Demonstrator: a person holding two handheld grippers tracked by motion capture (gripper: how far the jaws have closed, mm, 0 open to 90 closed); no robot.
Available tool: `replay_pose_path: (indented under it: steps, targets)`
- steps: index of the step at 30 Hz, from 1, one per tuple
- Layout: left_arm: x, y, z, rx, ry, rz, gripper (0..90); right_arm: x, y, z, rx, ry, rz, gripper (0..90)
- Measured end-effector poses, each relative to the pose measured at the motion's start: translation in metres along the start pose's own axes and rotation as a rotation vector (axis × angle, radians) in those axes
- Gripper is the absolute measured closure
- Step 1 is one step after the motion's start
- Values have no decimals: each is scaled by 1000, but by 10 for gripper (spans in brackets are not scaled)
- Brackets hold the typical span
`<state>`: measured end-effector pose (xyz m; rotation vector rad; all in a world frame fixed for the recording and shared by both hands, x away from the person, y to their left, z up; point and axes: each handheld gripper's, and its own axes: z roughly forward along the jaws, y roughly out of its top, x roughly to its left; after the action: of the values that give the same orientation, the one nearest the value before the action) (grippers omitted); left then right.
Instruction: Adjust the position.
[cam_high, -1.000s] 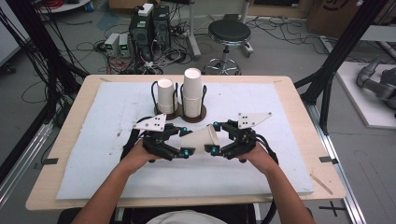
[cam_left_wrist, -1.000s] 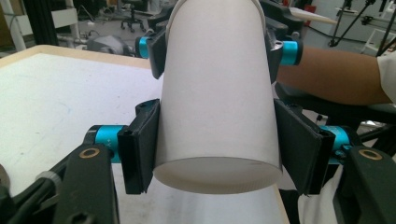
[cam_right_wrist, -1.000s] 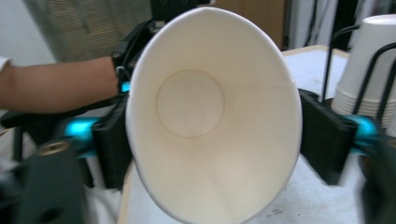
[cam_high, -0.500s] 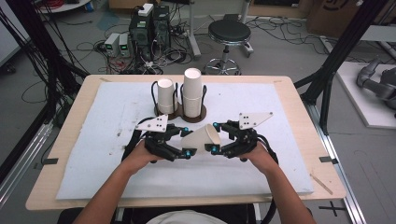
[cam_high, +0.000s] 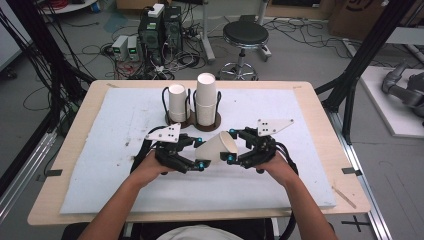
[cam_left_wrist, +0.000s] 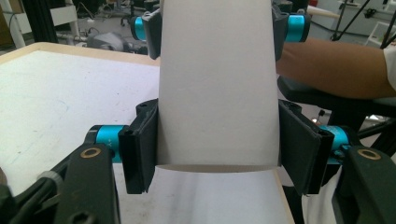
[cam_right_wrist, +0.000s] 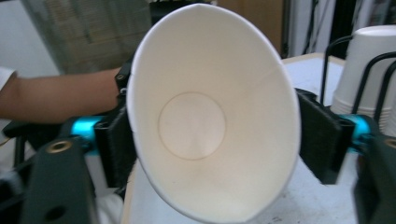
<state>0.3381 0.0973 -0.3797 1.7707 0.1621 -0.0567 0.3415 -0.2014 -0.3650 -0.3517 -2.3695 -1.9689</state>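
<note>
A white paper cup (cam_high: 217, 146) lies on its side in the air over the middle of the table, held between my two grippers. My left gripper (cam_high: 199, 152) is shut on its base end; its pads (cam_left_wrist: 140, 149) press on both sides of the cup (cam_left_wrist: 215, 93), and its jaws have just been closing on it. My right gripper (cam_high: 231, 147) grips the rim end. In the right gripper view the cup's mouth (cam_right_wrist: 210, 126) is squeezed oval between the right gripper's (cam_right_wrist: 217, 144) pads, whose jaws have just been opening a little.
Behind the grippers stand two black wire holders on round bases, one with a white cup (cam_high: 177, 102) and one with a taller stack of cups (cam_high: 206, 97). A pale blue mat (cam_high: 100, 150) covers the wooden table (cam_high: 320, 105). A stool (cam_high: 245, 37) and electronics sit beyond.
</note>
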Motion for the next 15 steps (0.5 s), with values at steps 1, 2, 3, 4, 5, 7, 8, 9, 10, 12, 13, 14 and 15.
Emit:
replay_pose_path:
  steps: [1, 2, 3, 4, 5, 7, 8, 9, 10, 12, 13, 14, 15]
  targets:
    - [0, 0, -1, -8, -1, -2, 360, -1, 0, -1, -4, 2, 0, 217]
    - [0, 0, -1, -9, 2, -5, 360, 0, 0, -1, -6, 7, 6, 230]
    - [0, 0, 0, -7, -2, -5, 362, 0, 1, -1, -6, 9, -6, 282]
    - [0, 0, 0, -6, -4, -6, 362, 0, 1, -2, -7, 11, -23, 284]
    - [0, -1, 1, -2, -4, -7, 363, 1, 1, -2, -7, 10, -32, 292]
    - [-1, -1, 3, 9, 0, -4, 365, 0, 2, -2, -4, 12, -40, 315]
    - [-1, -1, 4, 14, 0, -6, 366, 0, 2, -3, -3, 21, -39, 325]
    - [-1, -1, 5, 16, 2, -10, 365, 0, 2, -4, -2, 24, -35, 335]
    - [-1, -1, 6, 21, 1, -10, 365, -1, 2, -4, -2, 25, -39, 340]
    - [-1, 0, 5, 20, 25, -10, 348, 0, 2, -5, 3, 30, -34, 348]
    - [-1, 0, 4, 16, 47, -15, 328, 0, 3, -5, 9, 21, -42, 349]
    - [0, 1, 4, 11, 66, -24, 283, 0, 3, -5, 14, 12, -50, 350]
    - [0, 1, 3, 6, 69, -29, 257, 0, 3, -5, 23, 8, -43, 354]
